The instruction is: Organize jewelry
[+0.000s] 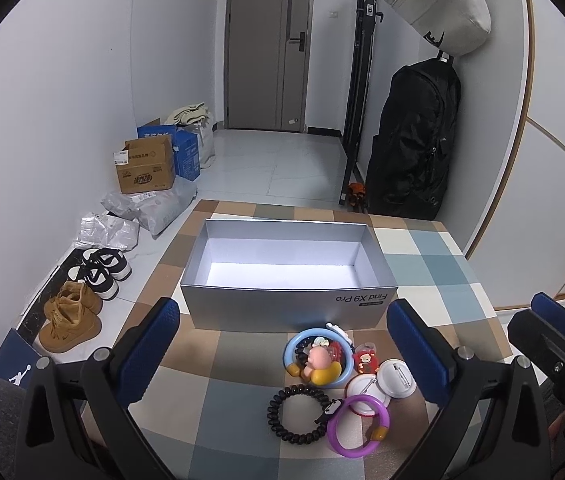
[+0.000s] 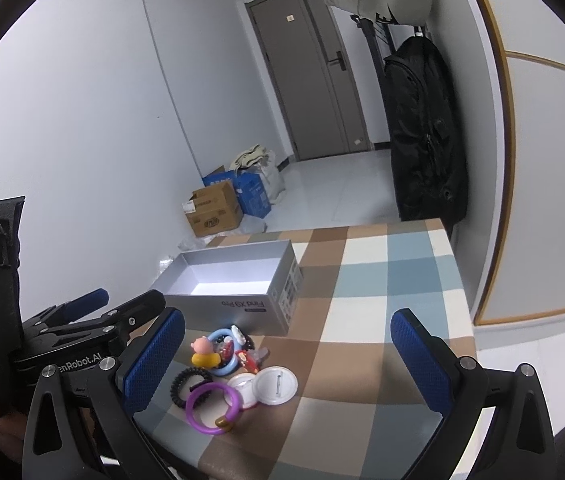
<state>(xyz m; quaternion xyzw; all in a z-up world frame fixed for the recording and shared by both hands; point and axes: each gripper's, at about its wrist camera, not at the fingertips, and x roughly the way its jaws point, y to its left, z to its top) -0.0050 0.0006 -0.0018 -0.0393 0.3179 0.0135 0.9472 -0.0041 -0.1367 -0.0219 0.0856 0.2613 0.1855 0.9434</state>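
Left gripper (image 1: 282,344) and right gripper (image 2: 287,354): jaws spread wide, nothing held, both above the checkered tablecloth (image 1: 434,256). The jewelry pile lies just before them: purple bangle (image 1: 358,426), black coil bracelet (image 1: 298,414), blue ring (image 1: 317,358). Behind stands the silver box (image 1: 288,276), lidless.

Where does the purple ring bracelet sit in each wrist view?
Left wrist: purple ring bracelet at bottom centre-right, nearest the camera, on the checked cloth.
Right wrist: bottom centre-left, beside the left finger pad.
Shared landmark: the open grey phone box behind the pile.
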